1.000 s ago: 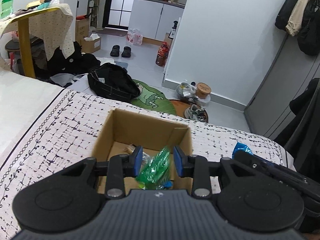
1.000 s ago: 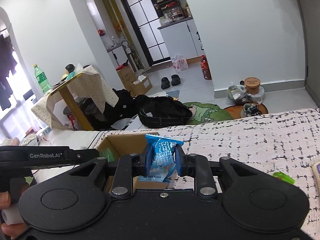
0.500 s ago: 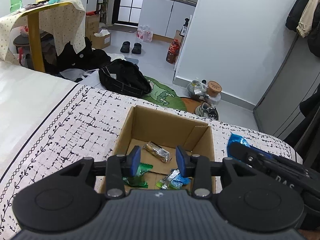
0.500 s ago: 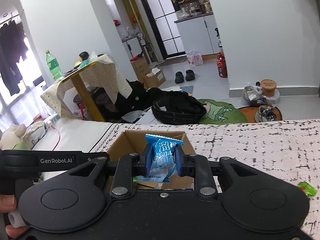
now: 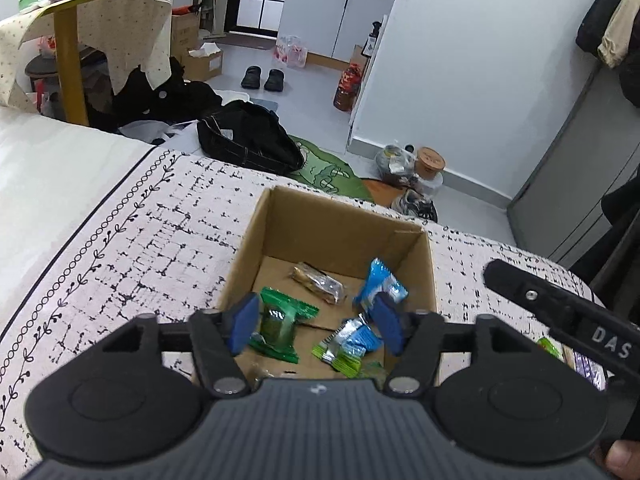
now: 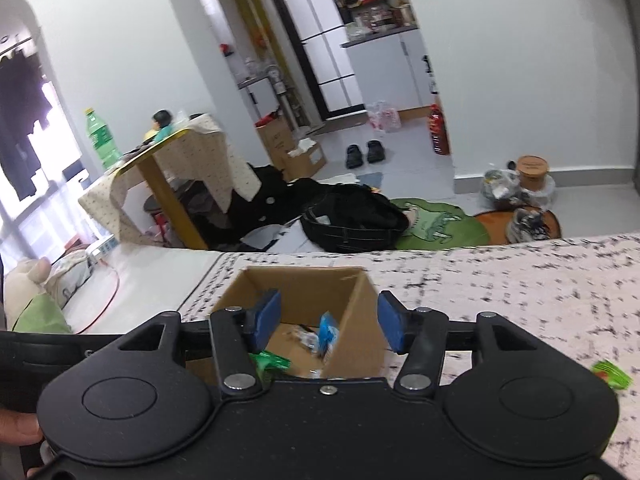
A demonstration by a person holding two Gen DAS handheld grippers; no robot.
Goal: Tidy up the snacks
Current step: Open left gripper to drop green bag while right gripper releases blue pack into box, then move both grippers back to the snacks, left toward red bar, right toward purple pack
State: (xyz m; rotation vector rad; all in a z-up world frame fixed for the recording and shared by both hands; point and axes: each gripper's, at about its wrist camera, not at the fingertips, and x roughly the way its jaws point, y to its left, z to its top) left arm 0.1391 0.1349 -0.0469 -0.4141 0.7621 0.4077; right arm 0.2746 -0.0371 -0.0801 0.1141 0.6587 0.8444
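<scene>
An open cardboard box (image 5: 320,220) stands on the patterned cloth. Inside lie a green packet (image 5: 280,322), a brown bar (image 5: 318,282), a blue packet (image 5: 378,284) tilted against the right wall, and a blue-and-green packet (image 5: 350,344). My left gripper (image 5: 314,324) hovers over the box, its jaws opening, nothing pressed between them. My right gripper (image 6: 328,324) is above the box (image 6: 304,284) too, its jaws opening; the blue packet (image 6: 329,334) sits below them in the box, free of the pads.
A green packet (image 6: 612,374) lies on the cloth to the right. More wrappers (image 5: 580,360) lie on the cloth under the right gripper's body (image 5: 560,308). Beyond the cloth's edge is the floor with a black bag (image 5: 248,140) and a draped table (image 5: 80,20).
The left gripper let go of the green packet, which dropped into the box, and its jaws widened. The right gripper released the blue packet, which now lies in the box.
</scene>
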